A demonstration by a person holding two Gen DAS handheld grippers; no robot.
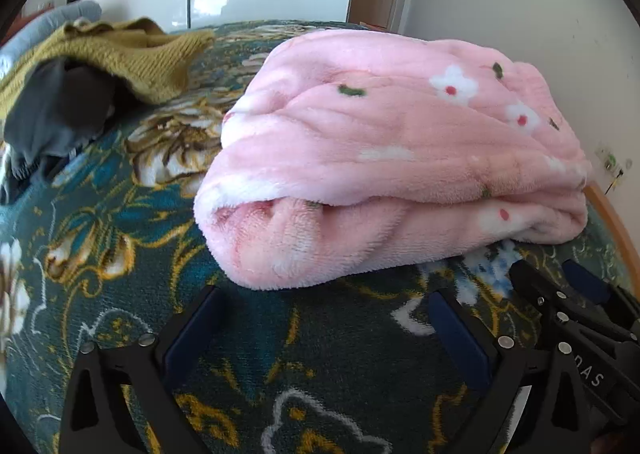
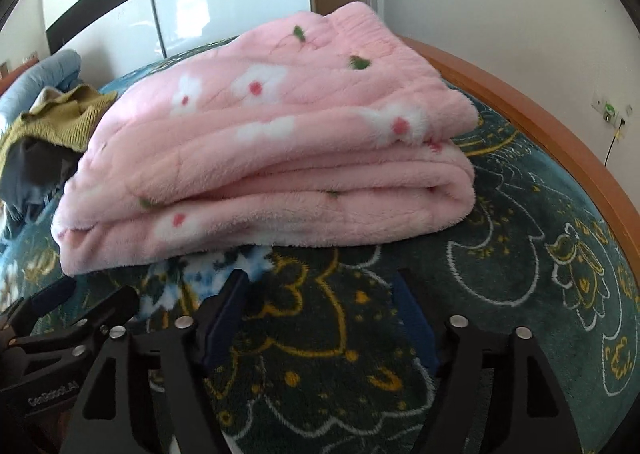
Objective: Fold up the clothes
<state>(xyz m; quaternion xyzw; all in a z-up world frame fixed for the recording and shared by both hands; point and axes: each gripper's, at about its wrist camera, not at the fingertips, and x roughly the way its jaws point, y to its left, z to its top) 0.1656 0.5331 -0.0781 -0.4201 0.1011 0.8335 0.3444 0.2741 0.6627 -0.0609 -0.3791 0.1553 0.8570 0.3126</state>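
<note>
Lying folded into a thick bundle on the dark green floral bed cover (image 1: 120, 238), the pink plush fleece garment with white flowers (image 1: 384, 158) was found near the wooden bed rim (image 2: 532, 114) and just ahead of both tools. The left gripper (image 1: 326, 330) was observed with its blue-padded fingers spread wide and nothing between them, only bed cover being seen in the gap. The right gripper (image 2: 320, 318) was likewise observed with its fingers apart and empty, held just short of the bundle's near edge. No contact with the garment was noted at either tool. The fold was judged to be complete or nearly so, with the layers stacked evenly on the right-hand side but bulging open at the left end. It was judged that, if the bundle is to be tidied, the loose left end should be pressed flat or tucked, both edges being taken together so that the layers are not dragged apart. A heap of unfolded clothes, including a mustard knitted sweater (image 1: 132, 54) and a dark grey garment (image 1: 56, 110), was recorded well apart at the far left. No containers were seen.
</note>
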